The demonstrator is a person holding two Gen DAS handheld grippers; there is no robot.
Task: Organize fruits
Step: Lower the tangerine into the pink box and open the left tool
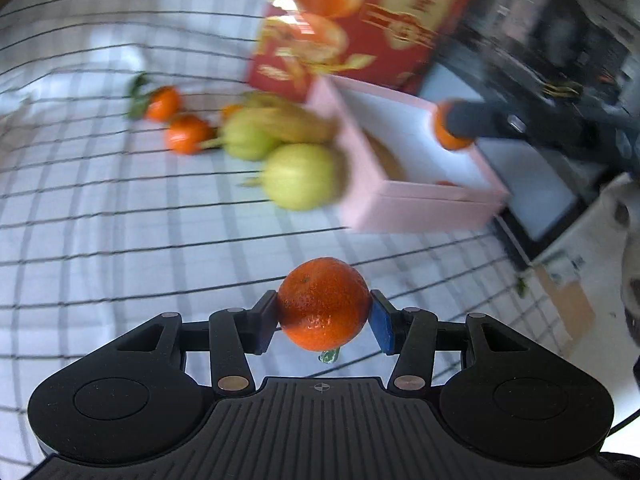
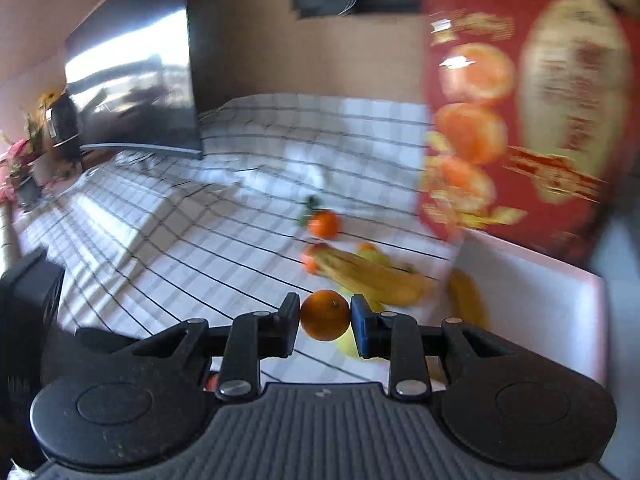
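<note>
My left gripper [image 1: 323,312] is shut on a large tangerine [image 1: 323,304], held above the checked tablecloth [image 1: 120,240]. My right gripper [image 2: 325,316] is shut on a smaller tangerine [image 2: 325,315]; from the left wrist view it shows as a dark arm with that tangerine [image 1: 450,130] over the far edge of the pink box [image 1: 420,204]. On the cloth left of the box lie two green pears [image 1: 300,176], bananas [image 1: 292,120] and loose tangerines [image 1: 186,134]. In the right wrist view the bananas [image 2: 372,276] and a leafy tangerine [image 2: 323,224] lie beyond the fingers, with the pink box [image 2: 532,288] to the right.
A tall red fruit carton [image 1: 360,24] stands behind the pink box, also seen as the red carton [image 2: 528,120] at the right. A dark monitor [image 2: 136,80] stands at the back left of the table. Floor and a cardboard piece [image 1: 568,300] lie past the table's right edge.
</note>
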